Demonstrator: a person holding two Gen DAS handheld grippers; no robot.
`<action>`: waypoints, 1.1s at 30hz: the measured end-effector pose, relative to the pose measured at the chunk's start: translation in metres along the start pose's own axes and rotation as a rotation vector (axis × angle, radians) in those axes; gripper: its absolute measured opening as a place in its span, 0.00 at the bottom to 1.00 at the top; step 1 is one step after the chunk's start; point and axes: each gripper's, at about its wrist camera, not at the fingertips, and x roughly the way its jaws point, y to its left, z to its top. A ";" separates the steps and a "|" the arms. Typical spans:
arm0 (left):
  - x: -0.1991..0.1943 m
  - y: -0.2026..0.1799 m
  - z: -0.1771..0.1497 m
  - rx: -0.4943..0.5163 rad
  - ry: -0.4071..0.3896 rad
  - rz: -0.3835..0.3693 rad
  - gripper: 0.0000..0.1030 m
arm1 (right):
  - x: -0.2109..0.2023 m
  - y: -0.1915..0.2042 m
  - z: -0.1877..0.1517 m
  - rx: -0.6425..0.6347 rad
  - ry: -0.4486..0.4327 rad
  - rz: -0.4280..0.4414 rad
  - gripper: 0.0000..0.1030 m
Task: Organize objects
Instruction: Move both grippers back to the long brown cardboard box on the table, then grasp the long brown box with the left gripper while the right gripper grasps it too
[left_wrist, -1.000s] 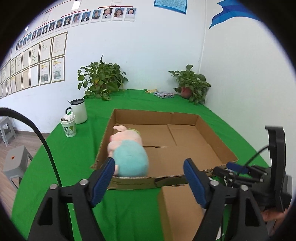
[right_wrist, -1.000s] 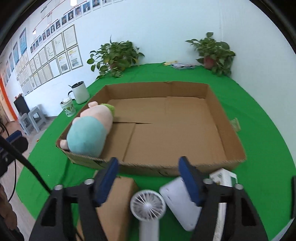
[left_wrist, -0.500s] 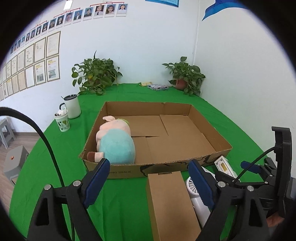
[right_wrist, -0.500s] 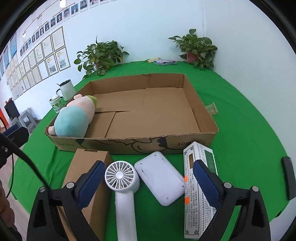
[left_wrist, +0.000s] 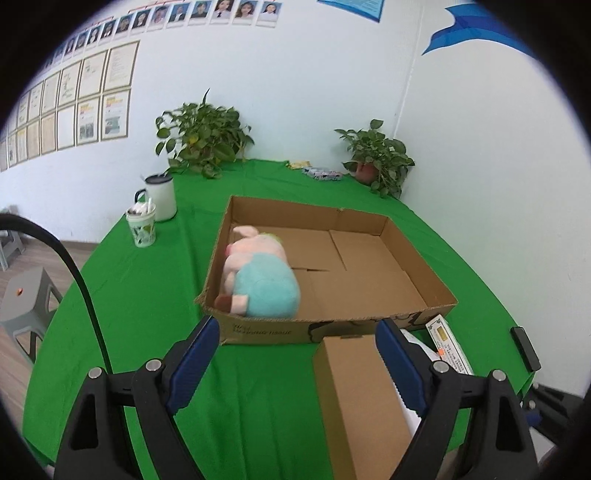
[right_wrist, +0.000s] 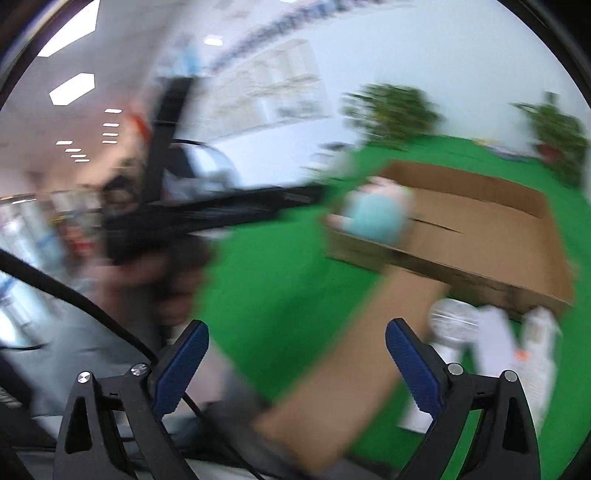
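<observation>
A shallow open cardboard box (left_wrist: 417, 258) lies on the green table, with a pink and teal plush pig (left_wrist: 266, 284) at its left end. A closed brown carton (left_wrist: 354, 398) lies in front of it. My left gripper (left_wrist: 297, 332) hovers open before the box's front wall, nothing between its fingers. The right wrist view is motion-blurred. My right gripper (right_wrist: 297, 328) has its jaws opening, empty, above the brown carton (right_wrist: 351, 369). The box (right_wrist: 480, 236), the plush (right_wrist: 376, 214) and a white fan (right_wrist: 450, 321) show to its right. The other gripper and a hand (right_wrist: 177, 221) show on the left.
A printed white packet (left_wrist: 448, 347) and a black object (left_wrist: 524, 347) lie by the table's right edge. A white mug (left_wrist: 160, 197) and a patterned cup (left_wrist: 142, 227) stand at left. Two potted plants (left_wrist: 203, 140) (left_wrist: 376, 155) sit by the wall. A grey stool (left_wrist: 26, 295) stands off the table.
The right wrist view pulled back from the box while its jaws widened, then swung left into blur. The left wrist view backed away, so the brown carton now shows in front.
</observation>
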 end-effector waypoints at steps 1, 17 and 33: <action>0.003 0.005 -0.003 -0.016 0.025 -0.010 0.84 | 0.006 0.006 -0.001 -0.011 0.014 0.015 0.99; 0.111 0.003 -0.096 -0.179 0.434 -0.336 0.73 | 0.096 -0.038 -0.071 0.160 0.281 -0.482 0.99; 0.113 -0.013 -0.120 -0.226 0.520 -0.478 0.73 | 0.106 -0.047 -0.096 0.227 0.327 -0.465 0.92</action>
